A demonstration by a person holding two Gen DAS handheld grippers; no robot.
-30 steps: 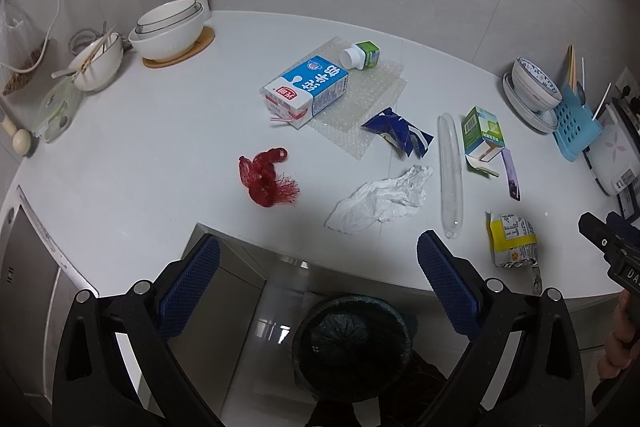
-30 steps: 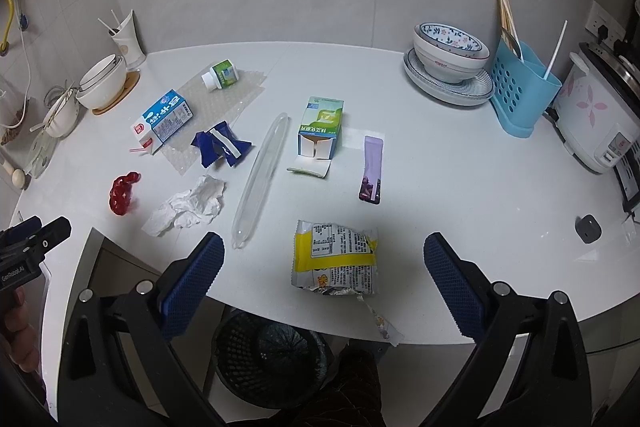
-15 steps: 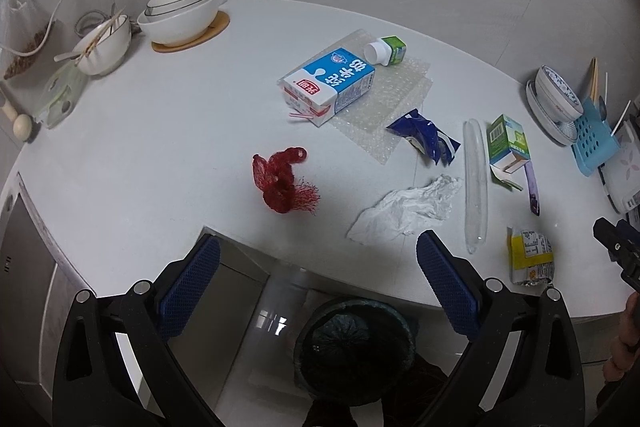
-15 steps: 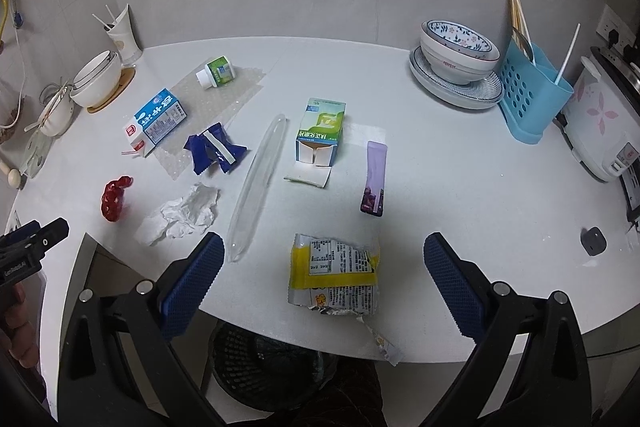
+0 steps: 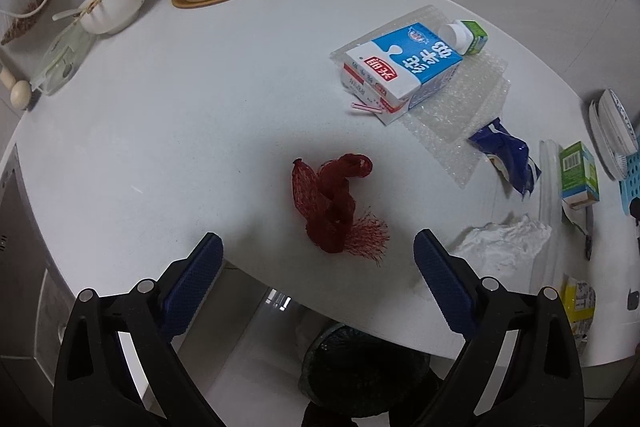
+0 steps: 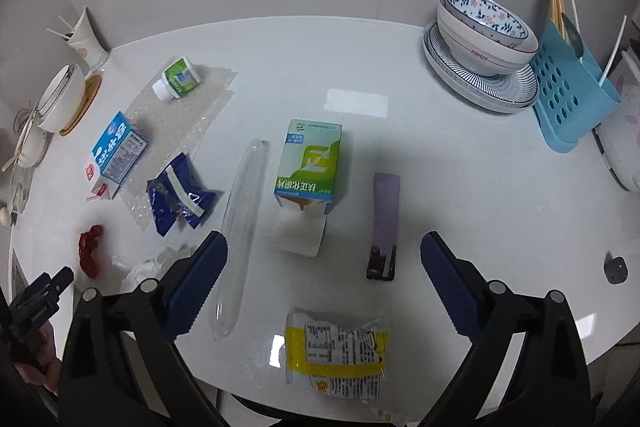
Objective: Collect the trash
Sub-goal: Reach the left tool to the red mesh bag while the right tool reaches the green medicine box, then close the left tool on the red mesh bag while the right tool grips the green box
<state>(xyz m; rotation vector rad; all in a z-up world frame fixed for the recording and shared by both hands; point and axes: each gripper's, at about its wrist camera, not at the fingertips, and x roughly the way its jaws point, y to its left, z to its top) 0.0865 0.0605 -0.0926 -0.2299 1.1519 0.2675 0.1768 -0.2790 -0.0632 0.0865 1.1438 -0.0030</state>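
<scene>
The left tool (image 5: 318, 255) is hanging spread wide, empty, lined up on the red net bag (image 5: 334, 205) near the bench (image 5: 160, 131) edge — the right tool (image 6: 322, 253) is gaping empty too.

A crumpled red mesh bag (image 5: 334, 205) lies near the bench's front edge. A blue milk carton (image 5: 400, 65) lies on its side on bubble wrap (image 5: 460, 115), farther back.
</scene>
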